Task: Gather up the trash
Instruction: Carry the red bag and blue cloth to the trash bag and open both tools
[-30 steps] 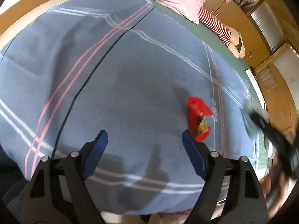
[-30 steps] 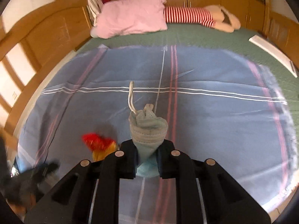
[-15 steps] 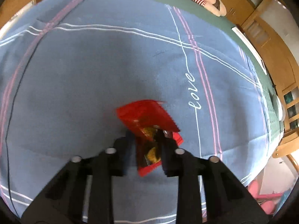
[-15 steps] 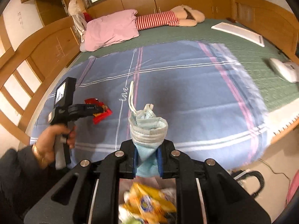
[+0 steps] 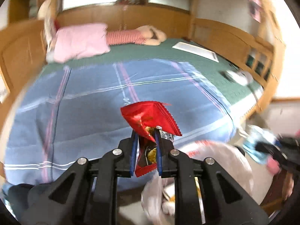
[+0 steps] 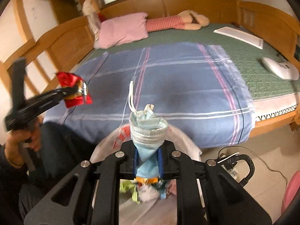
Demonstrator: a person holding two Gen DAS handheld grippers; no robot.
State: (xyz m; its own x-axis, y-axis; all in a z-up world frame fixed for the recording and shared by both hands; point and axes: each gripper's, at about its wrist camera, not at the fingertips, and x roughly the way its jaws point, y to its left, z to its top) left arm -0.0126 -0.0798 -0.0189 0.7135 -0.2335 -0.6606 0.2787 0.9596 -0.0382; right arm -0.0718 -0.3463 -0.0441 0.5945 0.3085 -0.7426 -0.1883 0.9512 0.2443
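Spreading wide, the bed (image 6: 187, 78) shows no trash left on its blanket. Below hangs the bag (image 6: 187, 146), already part filled. Right claw (image 6: 147, 161) grips a mask (image 6: 148, 125) above it; left claw (image 5: 145, 148) pinches a red wrapper (image 5: 150, 116). Both drops remain.

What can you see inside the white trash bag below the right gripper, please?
Inside the bag lie mixed scraps: yellow-green, orange, white and blue pieces. The right gripper and its mask cover much of the opening, so the rest stays hidden.
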